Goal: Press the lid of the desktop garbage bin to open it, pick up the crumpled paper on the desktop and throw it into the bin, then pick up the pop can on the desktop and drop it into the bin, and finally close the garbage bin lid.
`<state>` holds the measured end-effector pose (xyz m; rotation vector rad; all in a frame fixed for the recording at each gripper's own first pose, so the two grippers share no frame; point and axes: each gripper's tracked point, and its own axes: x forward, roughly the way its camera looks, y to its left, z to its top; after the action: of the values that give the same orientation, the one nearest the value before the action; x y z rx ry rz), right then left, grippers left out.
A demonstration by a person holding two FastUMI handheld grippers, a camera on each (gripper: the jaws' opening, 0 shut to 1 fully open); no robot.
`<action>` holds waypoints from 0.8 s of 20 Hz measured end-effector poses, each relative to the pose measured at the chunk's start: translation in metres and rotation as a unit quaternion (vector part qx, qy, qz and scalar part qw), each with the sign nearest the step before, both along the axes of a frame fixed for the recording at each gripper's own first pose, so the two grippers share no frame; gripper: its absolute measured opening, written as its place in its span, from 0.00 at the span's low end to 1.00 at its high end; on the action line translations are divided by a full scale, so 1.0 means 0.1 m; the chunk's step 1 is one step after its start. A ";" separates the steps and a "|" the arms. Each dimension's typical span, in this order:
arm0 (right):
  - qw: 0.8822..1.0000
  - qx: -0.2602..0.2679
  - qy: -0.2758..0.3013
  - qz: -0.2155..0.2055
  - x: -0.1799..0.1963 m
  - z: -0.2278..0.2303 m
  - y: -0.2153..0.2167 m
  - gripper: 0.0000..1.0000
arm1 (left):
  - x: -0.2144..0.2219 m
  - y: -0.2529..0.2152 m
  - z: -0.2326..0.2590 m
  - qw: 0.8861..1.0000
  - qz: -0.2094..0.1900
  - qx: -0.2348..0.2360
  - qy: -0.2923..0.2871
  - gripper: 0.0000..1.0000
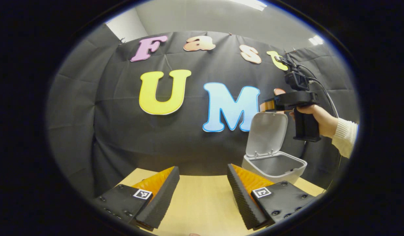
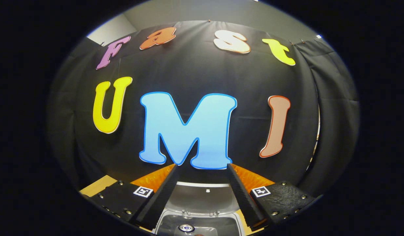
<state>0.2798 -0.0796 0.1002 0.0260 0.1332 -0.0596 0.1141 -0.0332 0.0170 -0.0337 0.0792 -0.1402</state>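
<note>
Two views to go through, so starting with the left gripper view: the left gripper [image 1: 203, 193] hangs over the pale wooden worktop [image 1: 202, 209] with its fingers spread wide and nothing between them, so it's released. Off to the right stands the garbage bin [image 1: 274, 167], white, on the worktop's far right part, with its lid [image 1: 267, 133] flipped up and standing nearly upright at the back, so the bin is open. I can't make out what's inside from this angle. Above the bin, the right gripper [image 1: 269, 105] is held in a person's hand [image 1: 315, 119] with a cream knitted sleeve [image 1: 344, 136], hovering just over the top edge of the raised lid, apart from it as far as I can tell. Now the right gripper view: the right gripper [image 2: 202, 193] has its fingers parted too and nothing is clamped between them. Directly below sits the open bin [image 2: 162, 226], its lid [image 2: 202, 198] raised in the gap between the fingers. Down in the bin there's a round metal top, which looks like the pop can [image 2: 186, 227]. A bit of worktop [image 2: 97, 186] shows at lower left.
</note>
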 end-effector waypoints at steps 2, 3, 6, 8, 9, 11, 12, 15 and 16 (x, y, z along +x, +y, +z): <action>1.000 0.013 0.006 0.007 -0.04 -0.01 0.02 0.94 | -0.01 0.00 0.00 1.000 0.001 -0.005 0.000 0.96; 1.000 0.018 0.007 0.009 -0.07 -0.02 0.02 0.94 | -0.02 0.00 -0.01 1.000 0.001 -0.004 0.000 0.96; 0.999 0.037 -0.007 0.013 -0.19 -0.05 0.03 0.94 | -0.02 -0.01 -0.04 1.000 -0.001 0.006 -0.009 0.96; 0.999 0.030 -0.025 0.019 -0.29 -0.08 0.04 0.94 | -0.02 -0.04 -0.11 1.000 -0.008 0.004 -0.013 0.95; 0.999 0.030 -0.033 0.020 -0.35 -0.09 0.05 0.94 | -0.02 -0.06 -0.16 1.000 -0.011 0.003 -0.013 0.95; 0.998 0.030 -0.043 0.020 -0.47 -0.13 0.06 0.94 | -0.05 -0.10 -0.26 1.000 -0.019 0.005 -0.015 0.95; 0.998 0.032 -0.044 0.020 -0.53 -0.15 0.07 0.94 | -0.07 -0.11 -0.31 1.000 -0.021 0.008 -0.014 0.95; 0.999 0.031 -0.036 0.017 -0.69 -0.25 0.09 0.94 | -0.16 -0.14 -0.39 1.000 -0.028 0.004 -0.004 0.96; 0.999 0.030 -0.034 0.017 -0.74 -0.27 0.10 0.94 | -0.20 -0.15 -0.40 1.000 -0.030 0.000 -0.003 0.95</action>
<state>0.2059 -0.0700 0.0736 0.0856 0.0676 -0.0202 0.0944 -0.0478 -0.0227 -0.0302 0.0737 -0.2011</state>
